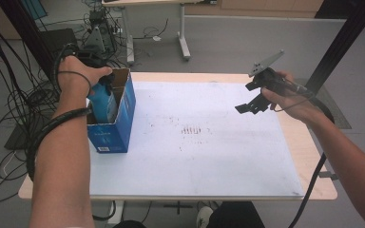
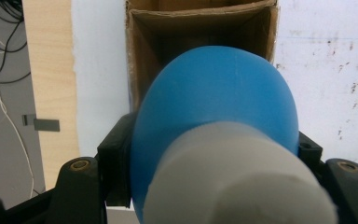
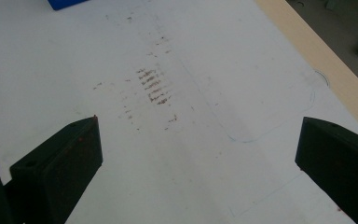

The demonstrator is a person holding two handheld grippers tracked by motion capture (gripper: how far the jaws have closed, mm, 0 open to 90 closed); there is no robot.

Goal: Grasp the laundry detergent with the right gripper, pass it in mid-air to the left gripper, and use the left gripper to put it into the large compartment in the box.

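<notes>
Left hand-held gripper (image 1: 105, 97) clamped on blue bottle (image 2: 214, 112), over the open cardboard box (image 2: 142, 56).

**What stays out of sight**

The blue bottle (image 2: 214, 116) hides most of the cardboard box's (image 2: 140, 60) inside in the left gripper view, and its white cap (image 2: 233, 177) is blurred and cut off at the bottom edge. From above, the hand (image 1: 78, 76) covers the left gripper. The box label (image 1: 103, 137) is too small to read.
</notes>
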